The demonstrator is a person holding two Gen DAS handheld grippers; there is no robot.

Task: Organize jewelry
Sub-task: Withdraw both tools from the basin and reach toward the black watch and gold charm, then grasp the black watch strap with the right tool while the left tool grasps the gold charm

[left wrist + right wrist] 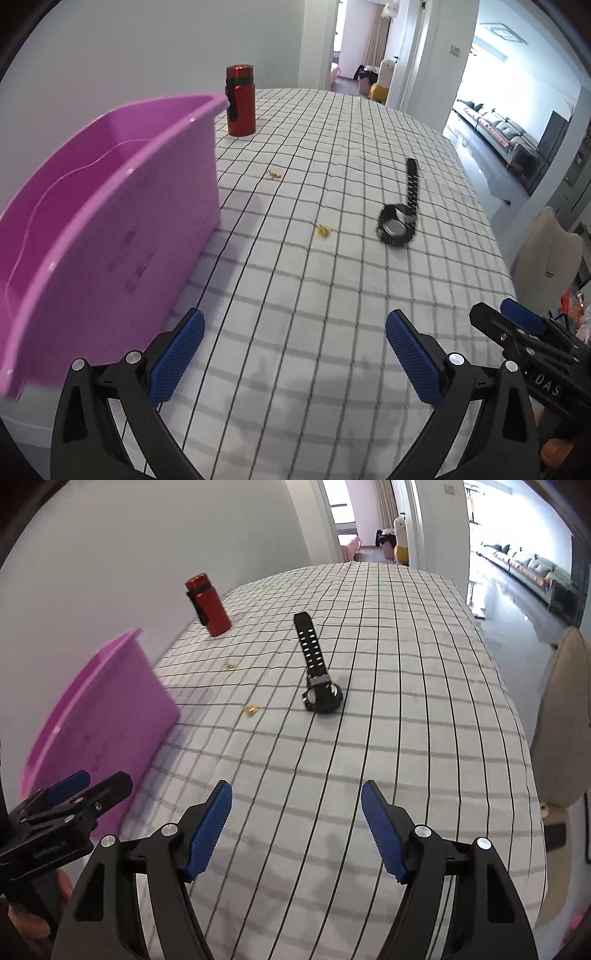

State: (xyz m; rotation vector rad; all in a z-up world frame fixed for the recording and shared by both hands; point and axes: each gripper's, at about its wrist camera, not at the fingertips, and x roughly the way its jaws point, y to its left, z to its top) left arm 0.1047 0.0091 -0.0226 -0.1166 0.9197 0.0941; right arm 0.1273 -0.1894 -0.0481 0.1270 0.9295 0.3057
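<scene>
"DAS" reads on right gripper (296,825) body; both it & left gripper (294,356) released, empty. Black watch (317,686) right of purple bin (110,206); checked counter (406,701) around watch open.

Your surface is a table (332,295) under a white cloth checked in black and grey. On it you have a purple bin (110,221) at left, a red bottle (241,100) (upright) behind it, a black watch (397,221), and two small gold pieces (323,230) (274,175), well apart.
</scene>
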